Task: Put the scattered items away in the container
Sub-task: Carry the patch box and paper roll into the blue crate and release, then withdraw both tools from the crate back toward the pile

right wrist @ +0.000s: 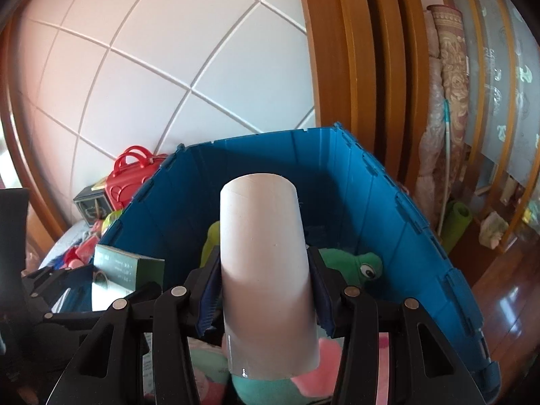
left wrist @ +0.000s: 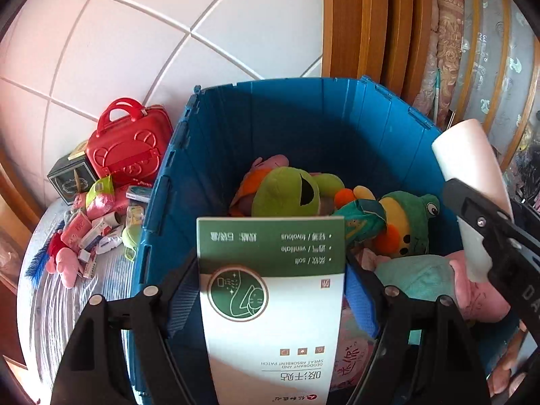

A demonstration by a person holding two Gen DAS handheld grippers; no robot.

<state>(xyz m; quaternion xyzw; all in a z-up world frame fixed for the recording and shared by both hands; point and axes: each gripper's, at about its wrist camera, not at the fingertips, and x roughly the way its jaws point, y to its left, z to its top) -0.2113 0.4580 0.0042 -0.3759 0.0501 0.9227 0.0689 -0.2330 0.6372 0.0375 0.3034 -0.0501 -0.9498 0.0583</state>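
Printing on the green-and-white box (left wrist: 270, 290) reads upside down: "DEODORANT AND SWEAT ABSORBENT PATCH", with "frivolous", "ventilate" and "soft" on its green band. The left tool (left wrist: 271, 280) carries this box above the near edge of the blue crate (left wrist: 337, 118), angled down into it; whether its pads still press the box I cannot tell. The right tool (right wrist: 266, 290), also tilted down over the crate, is clenched on a plain white cardboard tube (right wrist: 266, 270). Inside the crate lie a green frog plush (left wrist: 408, 222) and other soft toys. Left of the crate, small packets (left wrist: 98, 226) and a red case (left wrist: 128, 148) remain on the striped bed cover (left wrist: 67, 303).
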